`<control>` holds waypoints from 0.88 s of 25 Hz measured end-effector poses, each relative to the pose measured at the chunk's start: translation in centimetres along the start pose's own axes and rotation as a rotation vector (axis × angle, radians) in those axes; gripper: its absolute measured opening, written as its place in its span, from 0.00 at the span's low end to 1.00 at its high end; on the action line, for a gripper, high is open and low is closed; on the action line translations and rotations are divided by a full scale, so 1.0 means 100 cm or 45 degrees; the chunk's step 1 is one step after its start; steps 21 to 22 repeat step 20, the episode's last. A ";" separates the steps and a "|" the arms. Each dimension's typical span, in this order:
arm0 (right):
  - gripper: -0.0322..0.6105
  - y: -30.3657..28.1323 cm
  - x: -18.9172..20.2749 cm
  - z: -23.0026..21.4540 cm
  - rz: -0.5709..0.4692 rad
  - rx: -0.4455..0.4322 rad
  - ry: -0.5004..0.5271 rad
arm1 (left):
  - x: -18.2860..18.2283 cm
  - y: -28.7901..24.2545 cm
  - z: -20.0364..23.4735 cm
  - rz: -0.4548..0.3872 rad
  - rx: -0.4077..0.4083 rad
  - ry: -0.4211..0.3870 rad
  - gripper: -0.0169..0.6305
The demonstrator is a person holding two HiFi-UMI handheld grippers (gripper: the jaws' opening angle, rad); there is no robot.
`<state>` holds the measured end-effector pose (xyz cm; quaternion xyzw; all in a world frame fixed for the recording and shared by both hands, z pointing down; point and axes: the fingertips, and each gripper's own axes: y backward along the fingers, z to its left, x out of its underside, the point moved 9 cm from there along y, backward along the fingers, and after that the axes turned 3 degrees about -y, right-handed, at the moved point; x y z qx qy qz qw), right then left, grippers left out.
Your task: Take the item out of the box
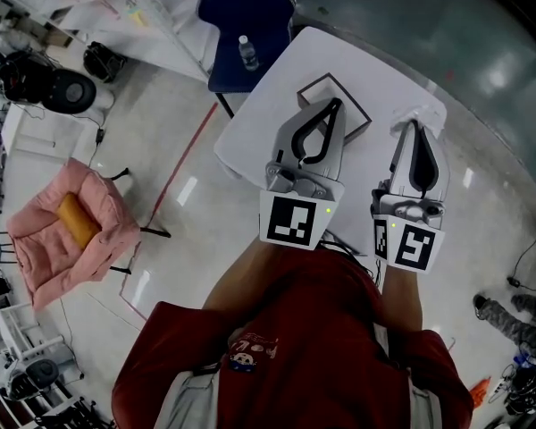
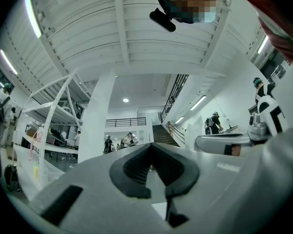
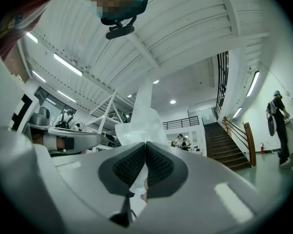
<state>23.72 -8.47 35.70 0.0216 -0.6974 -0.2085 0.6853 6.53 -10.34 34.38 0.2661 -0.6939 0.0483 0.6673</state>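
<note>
Nearest, each gripper's cube bears a square black-and-white marker. The right gripper (image 3: pixel 145 147) presses its ribbed black pads together on a thin, crinkled white item (image 3: pixel 139 118), perhaps a plastic bag, that stands up past the tips. The left gripper (image 2: pixel 151 147) is closed on nothing, its tips over the flat, black-rimmed box (image 1: pixel 360 114) on the white table (image 1: pixel 277 88); the item hangs right of the box.

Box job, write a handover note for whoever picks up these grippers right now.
Left gripper: shut, empty, hovering over the box.
Right gripper: shut on the white item, held to the right of the box, above the white table.
Box: on the table, open.
Done: the item is out of the box.
Left: probably set the item down on the table and release. The left gripper hides part of the box's inside, so check it.
</note>
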 end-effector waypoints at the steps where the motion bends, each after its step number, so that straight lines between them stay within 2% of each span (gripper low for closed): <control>1: 0.05 0.000 0.000 0.000 0.002 -0.001 0.003 | 0.000 0.000 0.000 -0.001 0.001 0.001 0.03; 22: 0.05 -0.002 -0.005 0.012 0.040 -0.033 0.035 | -0.007 0.006 0.002 -0.020 0.008 0.041 0.03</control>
